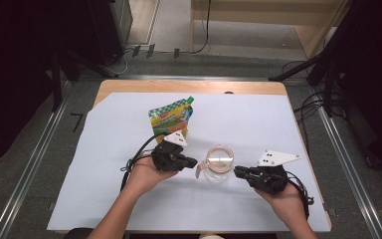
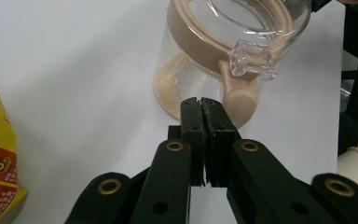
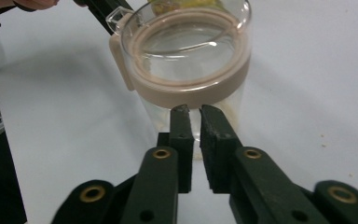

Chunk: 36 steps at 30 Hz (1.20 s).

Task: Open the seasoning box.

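Jar [image 1: 218, 163] lidless beside pouch [image 1: 171, 118]; left gripper [image 2: 202, 103] and right gripper [image 3: 191, 111] both closed, empty, flanking it; filling not begun.

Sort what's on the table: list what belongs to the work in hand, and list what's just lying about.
Belongs to the work:
- glass jar with its beige lid, standing between the two grippers
- left gripper, jaws shut, pointing at the jar's lid tab
- right gripper, jaws shut, pointing at the jar's side

Lying about:
- yellow and green spouted pouch, behind the left gripper
- white table cover
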Tool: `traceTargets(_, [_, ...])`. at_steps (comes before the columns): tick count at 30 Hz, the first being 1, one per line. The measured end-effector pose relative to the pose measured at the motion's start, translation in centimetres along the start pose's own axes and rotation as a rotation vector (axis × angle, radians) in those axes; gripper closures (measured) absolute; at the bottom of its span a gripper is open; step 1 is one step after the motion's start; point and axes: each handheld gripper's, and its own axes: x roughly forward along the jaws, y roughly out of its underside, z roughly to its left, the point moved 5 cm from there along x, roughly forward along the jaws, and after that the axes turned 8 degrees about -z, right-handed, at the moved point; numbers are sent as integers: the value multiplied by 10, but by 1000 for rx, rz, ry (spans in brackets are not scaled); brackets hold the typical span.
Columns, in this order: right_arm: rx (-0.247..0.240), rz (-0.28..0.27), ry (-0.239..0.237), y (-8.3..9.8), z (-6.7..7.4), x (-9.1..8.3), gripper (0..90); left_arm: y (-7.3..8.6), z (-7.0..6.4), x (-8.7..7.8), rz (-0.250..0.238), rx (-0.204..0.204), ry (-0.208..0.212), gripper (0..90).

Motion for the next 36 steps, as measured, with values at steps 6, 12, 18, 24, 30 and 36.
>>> traceTargets(6, [-20,-6,-21,0,7,2,900,0,1,4,-1,-6,6,888])
traceTargets(12, [-27,1,-39,2,14,7,900,0,-1,8,3,-9,-2,889])
traceTargets(18, [-38,19,-42,4,18,14,900,2,-3,10,7,-10,-4,893])
traceTargets(24, [-41,27,-49,5,18,16,900,3,-4,11,3,-13,0,895])
traceTargets(30, [-42,25,-49,6,16,15,900,3,-4,11,6,-12,5,900])
traceTargets(36, [-27,26,-34,7,13,14,900,2,-11,15,0,-17,37,900])
